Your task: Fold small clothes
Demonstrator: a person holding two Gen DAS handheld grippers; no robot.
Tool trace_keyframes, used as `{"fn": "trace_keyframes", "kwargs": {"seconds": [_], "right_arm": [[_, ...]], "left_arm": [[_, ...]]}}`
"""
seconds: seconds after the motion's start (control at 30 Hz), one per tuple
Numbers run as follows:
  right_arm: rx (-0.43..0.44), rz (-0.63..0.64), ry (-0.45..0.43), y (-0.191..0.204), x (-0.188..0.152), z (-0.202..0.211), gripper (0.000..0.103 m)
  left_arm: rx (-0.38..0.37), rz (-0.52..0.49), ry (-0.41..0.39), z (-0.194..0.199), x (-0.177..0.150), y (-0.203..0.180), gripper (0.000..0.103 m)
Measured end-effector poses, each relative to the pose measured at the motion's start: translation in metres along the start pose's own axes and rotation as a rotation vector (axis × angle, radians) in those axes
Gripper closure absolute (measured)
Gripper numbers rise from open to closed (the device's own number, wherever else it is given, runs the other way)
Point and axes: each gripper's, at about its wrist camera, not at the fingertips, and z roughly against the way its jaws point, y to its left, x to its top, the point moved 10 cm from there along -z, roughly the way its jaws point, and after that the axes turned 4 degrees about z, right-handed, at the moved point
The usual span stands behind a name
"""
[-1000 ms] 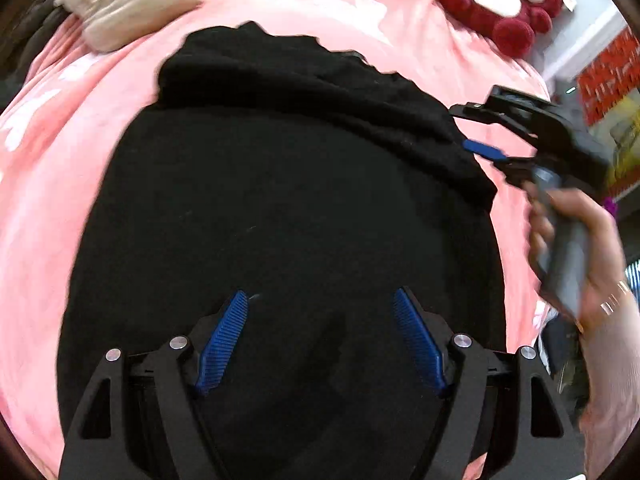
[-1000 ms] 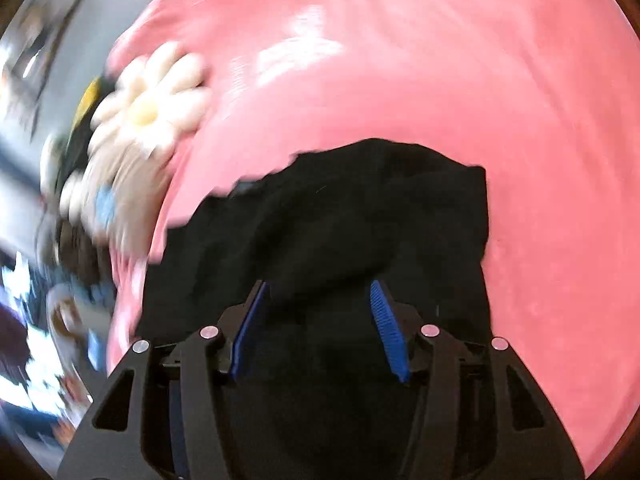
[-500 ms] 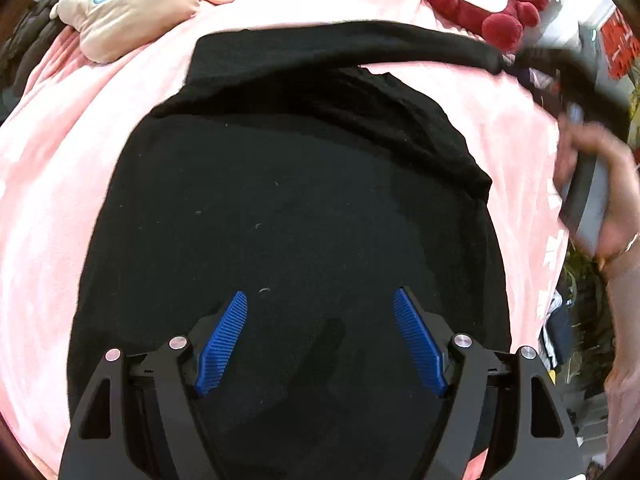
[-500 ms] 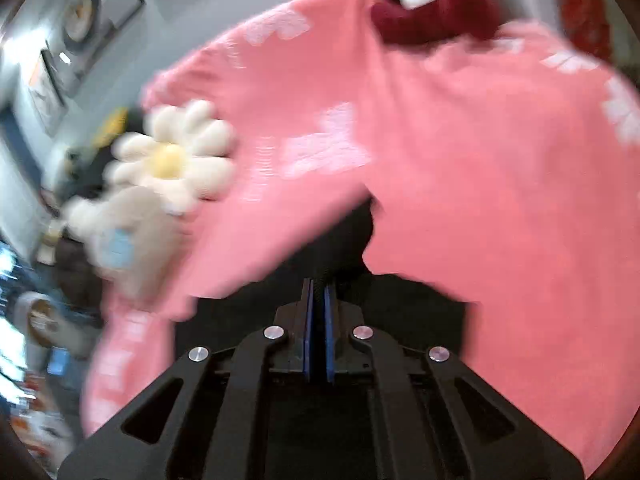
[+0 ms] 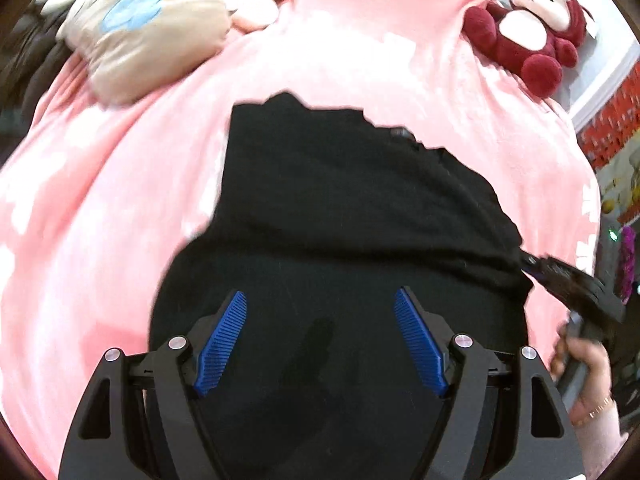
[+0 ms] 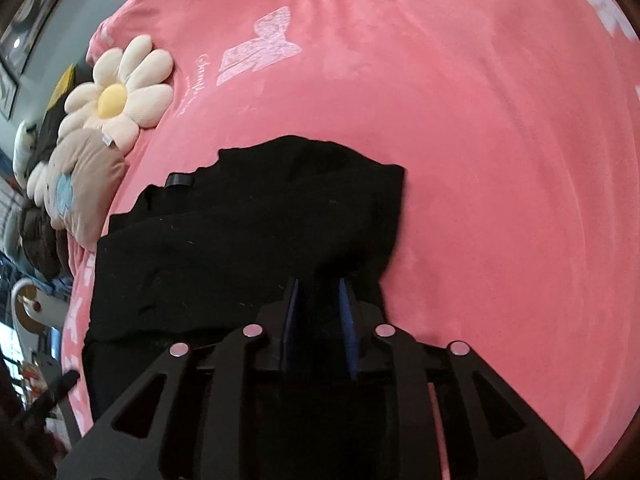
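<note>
Left wrist view, entry 1: my left gripper (image 5: pixel 320 344) hovers over the near half of the black garment (image 5: pixel 340 216), fingers wide apart, holding nothing, same as 1 second ago. The garment lies on the pink blanket (image 5: pixel 120 208). Changed item: half a second ago a long black strip was stretched up and across toward the red plush toy (image 5: pixel 528 32); now that strip has come back down and lies as a doubled layer across the far half. I judge 1 fold as laid. The right gripper (image 5: pixel 532 266) sits at the garment's right edge, touching the cloth. A beige cushion (image 5: pixel 152 36) rests at far left, well apart.

Right wrist view, entry 2: the right gripper (image 6: pixel 318 300) shows its fingers slightly apart with black cloth lying between them; half a second ago they were pressed together. I read this as a release under way, though I cannot tell whether the pads still bite. The daisy cushion (image 6: pixel 116 92) lies at left, apart from the garment (image 6: pixel 248 216).
</note>
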Motion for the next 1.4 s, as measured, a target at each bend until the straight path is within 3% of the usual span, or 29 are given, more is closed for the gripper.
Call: {"fn": "trace_keyframes", "kwargs": {"seconds": [0.1,0.17,0.2,0.23,0.27,0.33,0.43,0.5,0.57,0.6,0.7,0.83,0.93,1.03,1.1,1.13,1.2,1.3,1.37,1.4], "right_arm": [[0.038,-0.043,-0.030,0.000,0.010,0.009,0.078],[0.039,-0.053,-0.020,0.000,0.015,0.003,0.055],[0.019,-0.048,-0.004,-0.001,0.017,-0.005,0.037],[0.007,-0.047,0.007,-0.003,0.017,-0.012,0.035],[0.002,-0.049,0.036,-0.004,0.016,-0.024,0.036],[0.035,-0.036,0.047,0.004,0.019,-0.029,0.071],[0.069,0.022,-0.110,0.021,0.050,0.014,0.080],[0.013,0.031,-0.167,0.012,0.060,0.030,0.080],[-0.182,0.067,-0.126,-0.017,0.055,0.024,0.073],[-0.204,0.066,-0.105,-0.024,0.050,0.021,0.073],[-0.035,0.014,-0.061,-0.008,0.028,0.019,0.073],[0.030,0.063,0.027,0.021,0.002,-0.007,0.073],[-0.011,0.086,0.060,0.022,-0.002,-0.028,0.077],[-0.035,0.089,-0.077,0.028,0.025,0.006,0.079],[-0.150,0.080,-0.123,0.013,0.036,0.025,0.079],[-0.160,0.068,-0.129,0.010,0.036,0.029,0.079],[-0.091,0.097,-0.106,0.029,0.033,0.025,0.079],[-0.063,0.201,-0.047,0.053,0.021,-0.004,0.081],[-0.232,0.244,0.059,0.025,0.007,-0.043,0.082],[-0.212,0.195,0.024,0.015,0.009,-0.043,0.082]], "left_arm": [[0.042,-0.002,0.016,-0.020,0.017,0.010,0.024],[0.040,0.005,0.025,-0.033,0.025,0.015,0.024],[0.099,-0.002,0.022,-0.042,0.029,0.024,0.024],[0.157,-0.012,0.024,-0.048,0.030,0.032,0.029],[0.207,-0.026,0.026,-0.055,0.031,0.040,0.032],[0.239,-0.014,0.035,-0.062,0.032,0.053,0.032],[0.243,0.018,0.027,-0.060,0.034,0.065,0.029],[0.254,0.012,0.024,-0.061,0.034,0.068,0.024],[0.262,0.010,0.019,-0.061,0.034,0.070,0.020],[0.268,0.011,0.016,-0.060,0.033,0.071,0.019],[0.267,0.015,0.010,-0.061,0.033,0.071,0.018],[0.266,0.028,0.000,-0.061,0.032,0.075,0.013],[0.278,0.034,0.001,-0.060,0.029,0.076,0.009],[0.281,0.038,0.012,-0.061,0.029,0.078,0.007],[0.286,0.033,0.012,-0.062,0.030,0.079,0.005],[0.287,0.033,0.010,-0.062,0.030,0.080,0.005],[0.282,0.037,0.005,-0.063,0.029,0.081,0.005],[0.280,0.044,0.005,-0.062,0.029,0.082,0.005],[0.281,0.043,0.009,-0.062,0.029,0.082,0.005],[0.279,0.043,0.015,-0.063,0.029,0.082,0.005]]}}
